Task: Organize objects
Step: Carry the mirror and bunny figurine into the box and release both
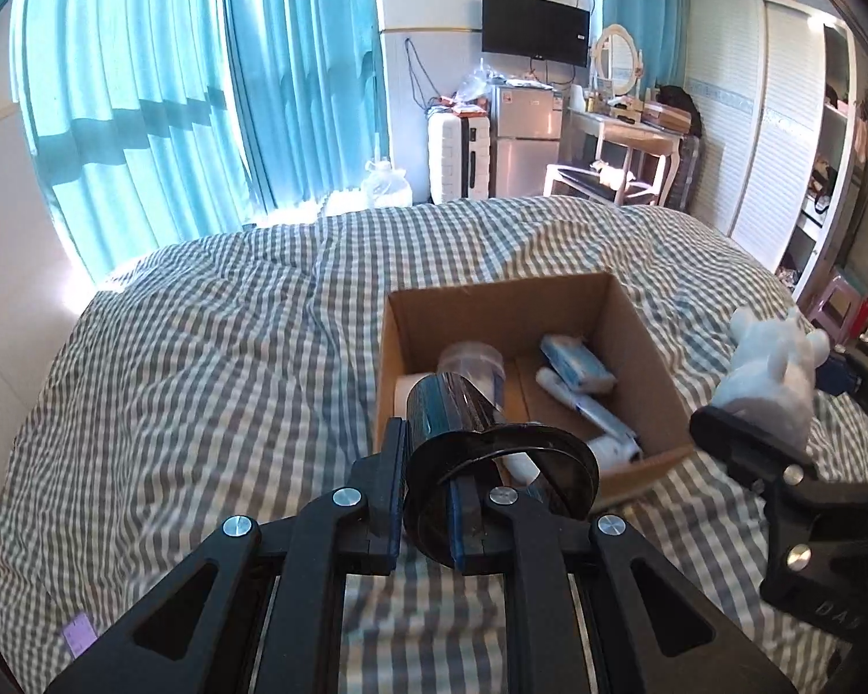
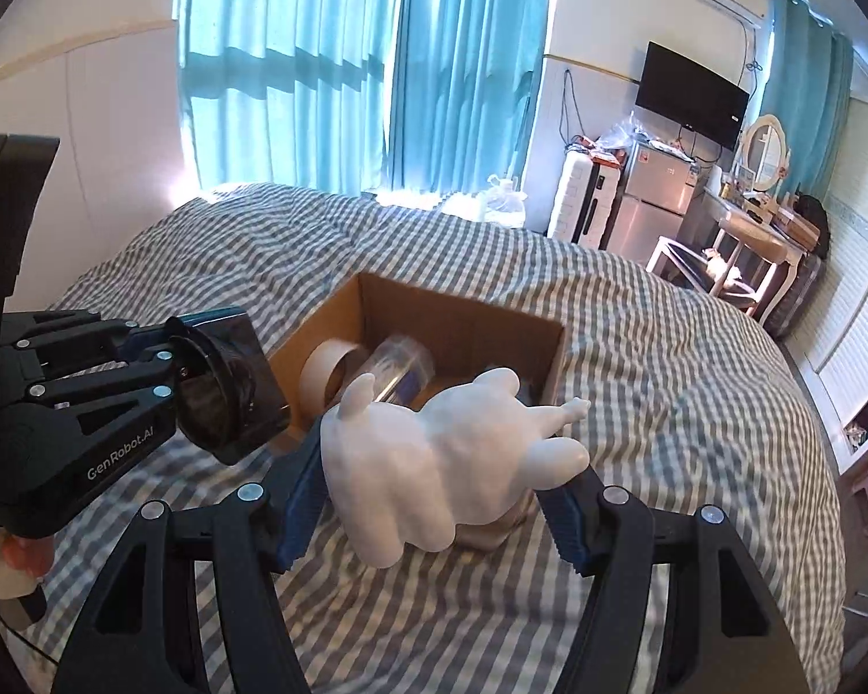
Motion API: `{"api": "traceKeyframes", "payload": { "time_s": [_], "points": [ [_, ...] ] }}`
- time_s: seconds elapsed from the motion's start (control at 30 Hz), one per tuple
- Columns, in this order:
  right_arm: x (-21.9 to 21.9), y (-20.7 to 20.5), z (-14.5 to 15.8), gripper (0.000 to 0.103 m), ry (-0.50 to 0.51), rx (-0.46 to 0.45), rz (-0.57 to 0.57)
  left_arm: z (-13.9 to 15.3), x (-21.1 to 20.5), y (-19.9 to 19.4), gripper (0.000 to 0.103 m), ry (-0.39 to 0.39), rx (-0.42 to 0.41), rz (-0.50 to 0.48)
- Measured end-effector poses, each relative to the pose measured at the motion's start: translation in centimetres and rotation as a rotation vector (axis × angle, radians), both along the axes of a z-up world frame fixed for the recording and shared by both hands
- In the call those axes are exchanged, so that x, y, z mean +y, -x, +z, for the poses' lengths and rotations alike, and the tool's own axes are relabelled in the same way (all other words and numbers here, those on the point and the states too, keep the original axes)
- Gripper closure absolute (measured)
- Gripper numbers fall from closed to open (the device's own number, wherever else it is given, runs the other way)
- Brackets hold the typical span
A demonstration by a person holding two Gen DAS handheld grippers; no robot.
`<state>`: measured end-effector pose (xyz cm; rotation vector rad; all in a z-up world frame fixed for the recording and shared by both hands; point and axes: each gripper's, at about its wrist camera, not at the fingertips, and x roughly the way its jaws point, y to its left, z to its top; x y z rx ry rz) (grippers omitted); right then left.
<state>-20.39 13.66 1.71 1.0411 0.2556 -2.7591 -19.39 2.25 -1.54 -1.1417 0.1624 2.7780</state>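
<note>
Ideally, the dark cup (image 1: 480, 462) pinched by the left tool (image 1: 425, 512) and the white figurine (image 2: 451, 462) clamped in the right tool (image 2: 434, 512) are lowered gently into the cardboard box (image 1: 642, 347) just ahead.

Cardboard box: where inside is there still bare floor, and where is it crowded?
Inside the cardboard box, bare floor shows between the clear cup and the blue packets, up to the far wall. The near right corner is crowded with tubes; the tape roll fills the left.

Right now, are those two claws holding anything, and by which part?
Yes. The left claw pinches the rim wall of a dark cup; the right claw grips a white figurine across its body.
</note>
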Motion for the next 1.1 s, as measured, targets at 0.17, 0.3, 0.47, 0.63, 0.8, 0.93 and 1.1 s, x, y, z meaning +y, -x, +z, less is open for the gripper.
{"api": "traceKeyframes", "payload": {
  "time_s": [0.17, 0.3, 0.47, 0.63, 0.8, 0.93, 1.1],
  "points": [
    [0.7, 4.1, 0.4, 0.038, 0.004, -0.010, -0.009, 0.0, 0.6, 3.7, 0.091, 0.004, -0.002, -0.014],
    [0.9, 7.6, 0.1, 0.038, -0.012, -0.020, -0.017, -0.8, 1.1, 6.6, 0.091, -0.013, -0.012, -0.023],
    [1.3, 11.1, -1.4, 0.038, -0.008, -0.048, -0.028, -3.1, 2.3, 9.5, 0.091, -0.033, -0.060, -0.046],
    [1.1, 14.8, -3.4, 0.038, -0.018, -0.093, -0.028, -5.5, 3.7, 11.1, 0.091, -0.047, -0.114, -0.092],
    [1.2, 16.3, -5.5, 0.038, -0.017, -0.103, -0.033, -7.1, 4.2, 11.6, 0.091, -0.057, -0.149, -0.131],
    [1.0, 17.0, -6.9, 0.038, -0.023, -0.125, -0.026, -7.6, 4.7, 11.7, 0.091, -0.031, -0.142, -0.153],
    [0.8, 17.5, -8.0, 0.038, -0.022, -0.147, -0.025, -8.4, 4.7, 11.9, 0.091, -0.018, -0.161, -0.142]
  ]
}}
